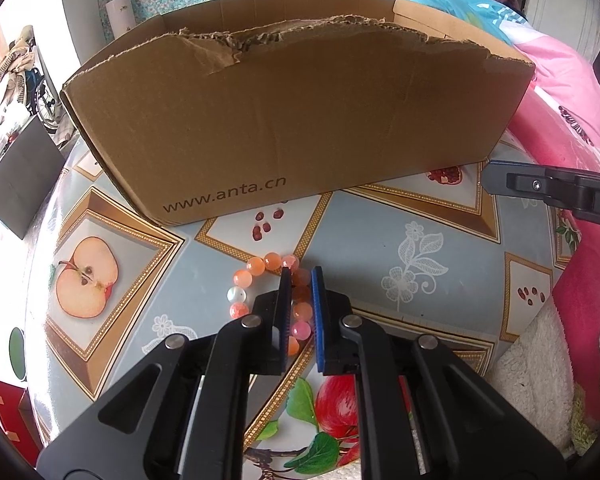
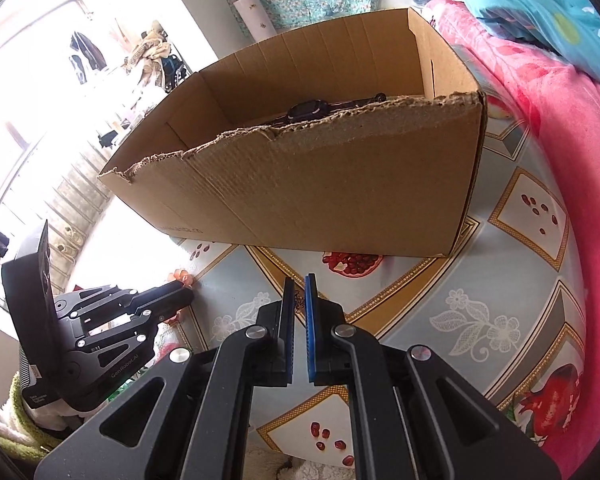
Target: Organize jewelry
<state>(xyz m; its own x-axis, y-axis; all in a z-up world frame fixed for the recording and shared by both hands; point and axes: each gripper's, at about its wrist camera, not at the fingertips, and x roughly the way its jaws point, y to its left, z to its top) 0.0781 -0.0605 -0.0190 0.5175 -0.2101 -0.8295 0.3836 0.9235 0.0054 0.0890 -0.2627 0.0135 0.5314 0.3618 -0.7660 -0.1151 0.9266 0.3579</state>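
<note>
A bracelet of orange, pink and white beads (image 1: 260, 280) lies on the patterned tablecloth in front of a brown cardboard box (image 1: 300, 128). My left gripper (image 1: 301, 276) is down over the bracelet's right side, its fingers narrowed around the beads there. It also shows in the right wrist view (image 2: 182, 290), with a few beads (image 2: 180, 276) at its tip. My right gripper (image 2: 299, 280) hovers empty above the table right of the bracelet, jaws nearly together; its tip shows in the left wrist view (image 1: 490, 176). A dark watch (image 2: 308, 110) lies inside the box (image 2: 340, 184).
The box has a torn front wall and stands at the back of the table (image 1: 440, 224). A pink blanket (image 2: 560, 140) and a blue quilt (image 2: 540, 12) lie to the right. A white fluffy cloth (image 1: 540, 380) lies at the table's right edge.
</note>
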